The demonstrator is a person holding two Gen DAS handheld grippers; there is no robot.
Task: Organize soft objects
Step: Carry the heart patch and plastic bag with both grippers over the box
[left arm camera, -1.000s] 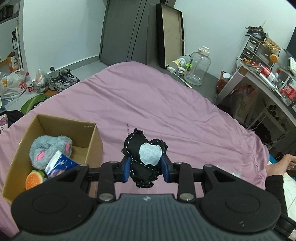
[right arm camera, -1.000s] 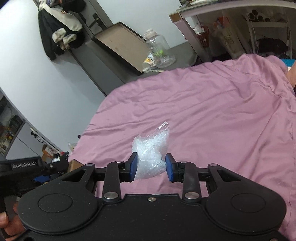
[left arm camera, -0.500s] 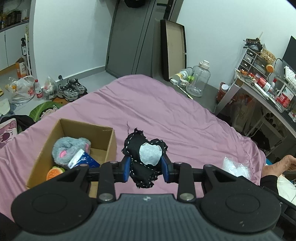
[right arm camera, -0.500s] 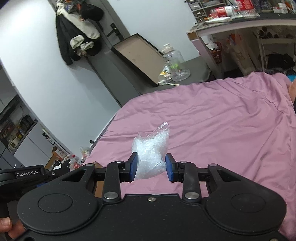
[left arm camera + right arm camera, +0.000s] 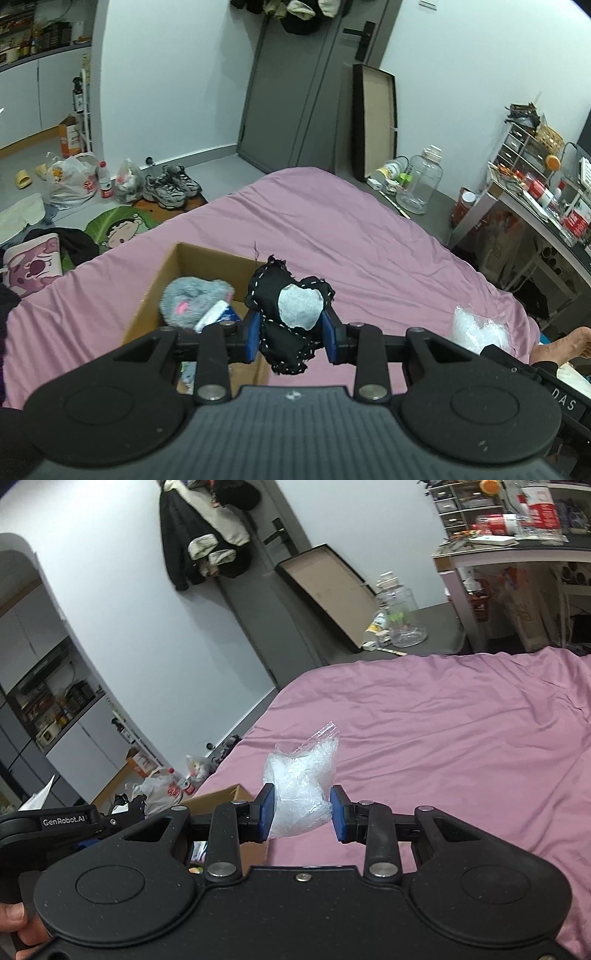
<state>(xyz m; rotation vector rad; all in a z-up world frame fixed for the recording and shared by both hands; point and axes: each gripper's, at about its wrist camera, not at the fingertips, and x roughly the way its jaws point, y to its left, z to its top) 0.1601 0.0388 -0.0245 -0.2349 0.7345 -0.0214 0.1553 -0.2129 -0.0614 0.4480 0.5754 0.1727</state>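
My left gripper [image 5: 291, 334] is shut on a black stitched cloth toy [image 5: 284, 317] with a grey patch, held above the pink bed [image 5: 351, 236]. Just left of it stands an open cardboard box [image 5: 207, 258] holding a grey plush [image 5: 192, 299] and a blue-white packet [image 5: 221, 314]. My right gripper [image 5: 302, 814] is shut on a clear crinkled plastic bag [image 5: 301, 779], lifted over the bed [image 5: 443, 738]. The same bag [image 5: 480, 328] shows at the right in the left wrist view. A corner of the box [image 5: 221, 799] peeks out left of the right gripper.
Shoes [image 5: 170, 186], plastic bags [image 5: 70, 177] and a cartoon mat [image 5: 118, 227] lie on the floor beyond the bed's left side. A large clear jug [image 5: 421, 184] and a desk [image 5: 535, 214] stand at the right. A bare foot [image 5: 569, 341] rests at the bed's right edge.
Both grippers have risen and tilted up with their loads still held. In the left wrist view the box has shifted right, closer under the toy, and the clear bag has come into view.
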